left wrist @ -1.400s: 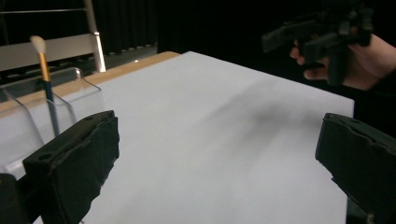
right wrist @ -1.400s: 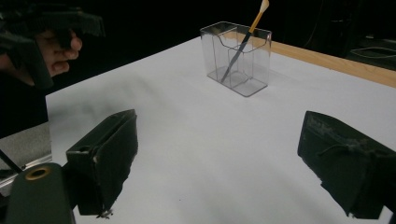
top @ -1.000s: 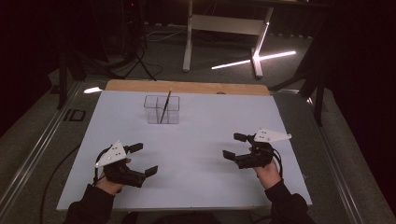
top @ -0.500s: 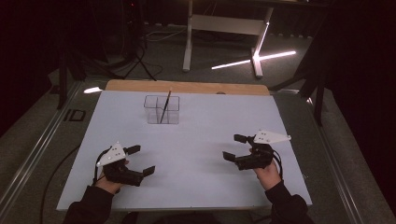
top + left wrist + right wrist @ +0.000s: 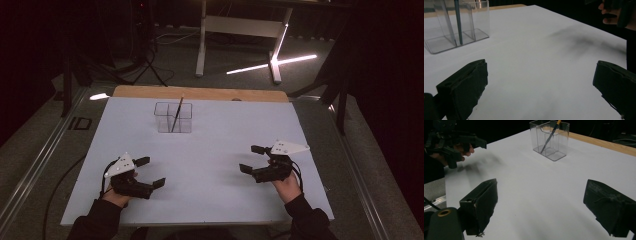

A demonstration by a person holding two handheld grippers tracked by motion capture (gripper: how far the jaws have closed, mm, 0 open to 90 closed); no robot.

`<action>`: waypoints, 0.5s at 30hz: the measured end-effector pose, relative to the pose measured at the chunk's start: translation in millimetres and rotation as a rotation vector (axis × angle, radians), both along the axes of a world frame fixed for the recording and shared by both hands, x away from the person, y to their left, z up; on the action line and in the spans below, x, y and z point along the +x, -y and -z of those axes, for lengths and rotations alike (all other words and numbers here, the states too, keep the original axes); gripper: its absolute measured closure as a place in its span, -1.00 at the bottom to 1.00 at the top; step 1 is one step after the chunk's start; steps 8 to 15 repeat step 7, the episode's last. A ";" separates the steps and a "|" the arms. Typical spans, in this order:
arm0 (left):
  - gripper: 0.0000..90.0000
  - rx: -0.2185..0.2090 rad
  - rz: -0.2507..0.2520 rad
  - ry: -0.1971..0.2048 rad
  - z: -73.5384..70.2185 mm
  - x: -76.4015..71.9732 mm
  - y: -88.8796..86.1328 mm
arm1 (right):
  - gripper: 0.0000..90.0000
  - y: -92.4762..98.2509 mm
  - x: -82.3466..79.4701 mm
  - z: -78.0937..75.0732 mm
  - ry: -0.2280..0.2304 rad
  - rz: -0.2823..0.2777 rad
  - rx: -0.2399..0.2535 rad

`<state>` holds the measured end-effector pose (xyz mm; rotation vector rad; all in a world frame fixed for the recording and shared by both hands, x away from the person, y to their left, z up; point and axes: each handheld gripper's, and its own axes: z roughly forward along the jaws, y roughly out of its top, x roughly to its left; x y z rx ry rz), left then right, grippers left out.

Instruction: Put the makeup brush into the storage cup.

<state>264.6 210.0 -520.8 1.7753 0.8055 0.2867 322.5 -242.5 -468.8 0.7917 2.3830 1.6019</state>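
From the high view, the left hand-held gripper is hovering low over the near part of the surface, a matte white sheet with a strip of pale wood showing along its far edge. Its two black jaws are standing wide apart with nothing between them, and a grey three-cornered plate is sitting on top. The right hand-held gripper is doing the same on the other side, jaws spread and empty, well apart from the left one. Ahead of the left hand-held gripper, far up the surface, a clear plastic box with thin straight walls is standing upright, and a slim pencil is leaning inside it, its tip poking above the rim.

In the left gripper view, the blocky, dull black jaws are rising at either side, and the clear plastic box is sitting ahead and to the left, its inner divider visible, the pencil looking like a dark bluish rod.

In the right gripper view, the rough-edged jaws are gaping over bare white, with the clear plastic box ahead and the pencil slanting within it. The left hand-held gripper is showing off to the left.
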 end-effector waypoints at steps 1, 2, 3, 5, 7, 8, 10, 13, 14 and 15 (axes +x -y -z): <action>-1.00 -0.001 0.000 0.000 -0.1 0.0 0.5 | -0.73 0.5 0.2 0.3 -0.003 0.000 0.001; -1.00 0.000 0.002 -0.001 -0.2 0.0 1.2 | -0.73 1.1 0.6 0.6 -0.001 0.003 -0.001; -1.00 0.003 0.006 0.000 -0.2 -0.1 1.9 | -0.73 1.8 0.9 0.9 -0.001 0.006 -0.004; -1.00 0.013 0.012 0.002 -0.2 -0.6 3.6 | -0.73 2.5 1.4 1.3 -0.002 0.004 -0.002; -1.00 0.011 0.014 0.003 -0.4 -1.4 4.6 | -0.73 2.5 1.4 1.4 0.000 0.006 -0.005; -1.00 0.011 0.014 0.003 -0.4 -1.4 4.6 | -0.73 2.5 1.4 1.4 0.000 0.006 -0.005; -1.00 0.011 0.014 0.003 -0.4 -1.4 4.6 | -0.73 2.5 1.4 1.4 0.000 0.006 -0.005; -1.00 0.011 0.014 0.003 -0.4 -1.4 4.6 | -0.73 2.5 1.4 1.4 0.000 0.006 -0.005; -1.00 0.011 0.014 0.003 -0.4 -1.4 4.6 | -0.73 2.5 1.4 1.4 0.000 0.006 -0.005; -1.00 0.011 0.014 0.003 -0.4 -1.4 4.6 | -0.73 2.5 1.4 1.4 0.000 0.006 -0.005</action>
